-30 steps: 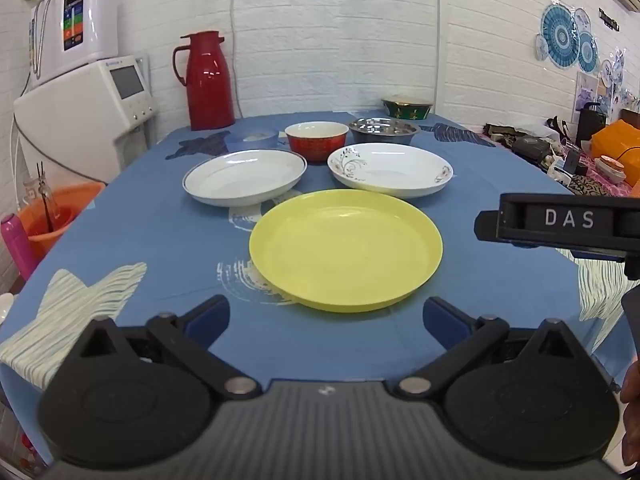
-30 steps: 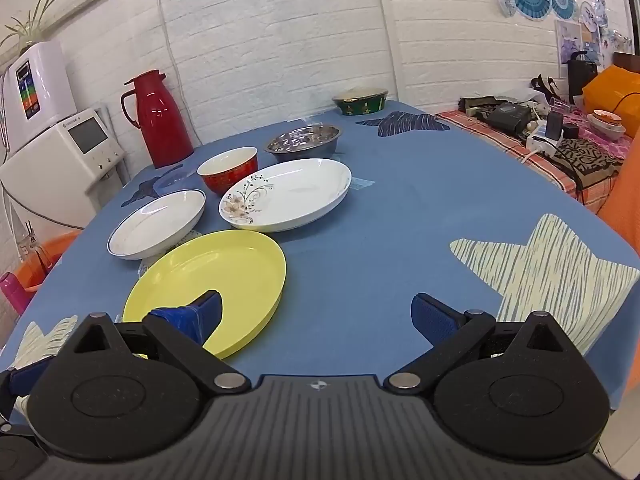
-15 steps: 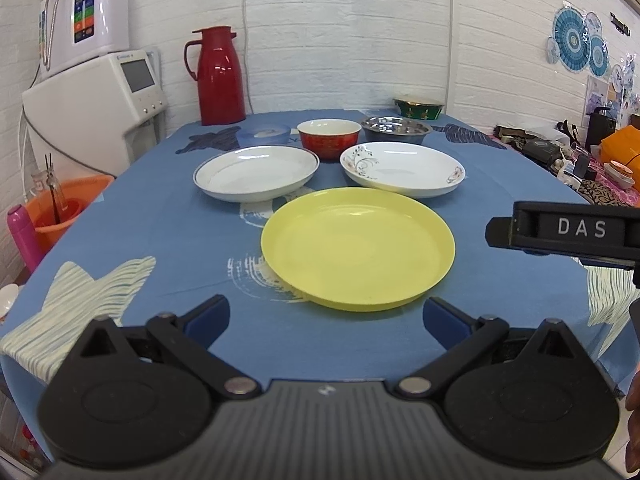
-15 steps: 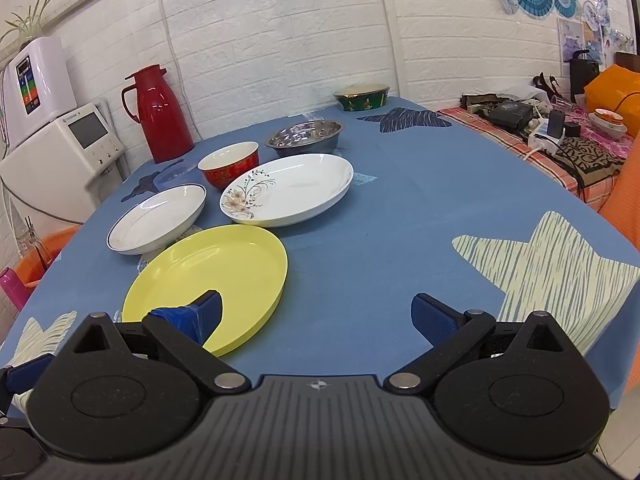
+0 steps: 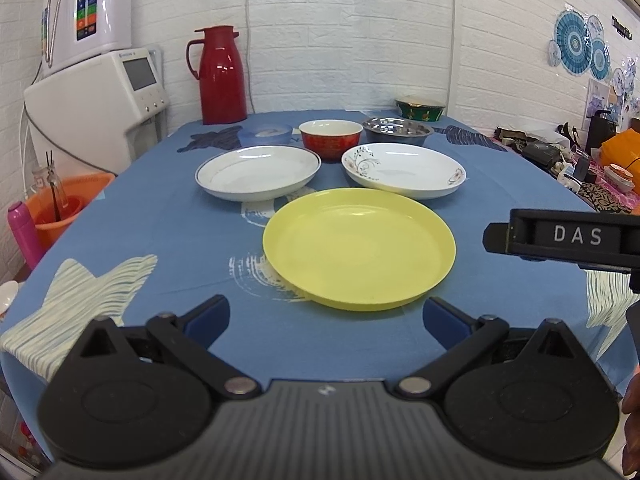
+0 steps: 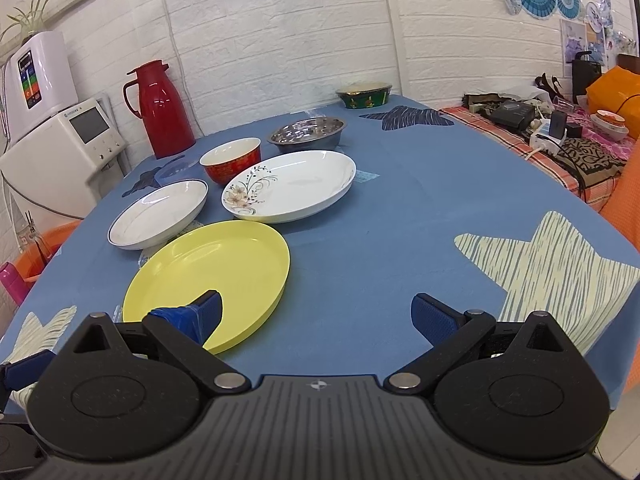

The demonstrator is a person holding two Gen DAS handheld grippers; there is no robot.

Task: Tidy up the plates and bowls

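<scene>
A yellow plate lies nearest me on the blue tablecloth. Behind it sit a blue-rimmed white plate and a flower-patterned white plate. Further back stand a red bowl, a steel bowl and a green bowl. My left gripper is open just short of the yellow plate's near rim. My right gripper is open, its left finger over the yellow plate's near right edge, holding nothing.
A red thermos and a small clear blue dish stand at the table's back left. A white appliance and an orange bucket are off the left edge. A cluttered side table lies to the right.
The left wrist view has shifted so the dishes sit further right in frame. The right wrist view has risen slightly. Both grippers stay open and no dish has moved.
</scene>
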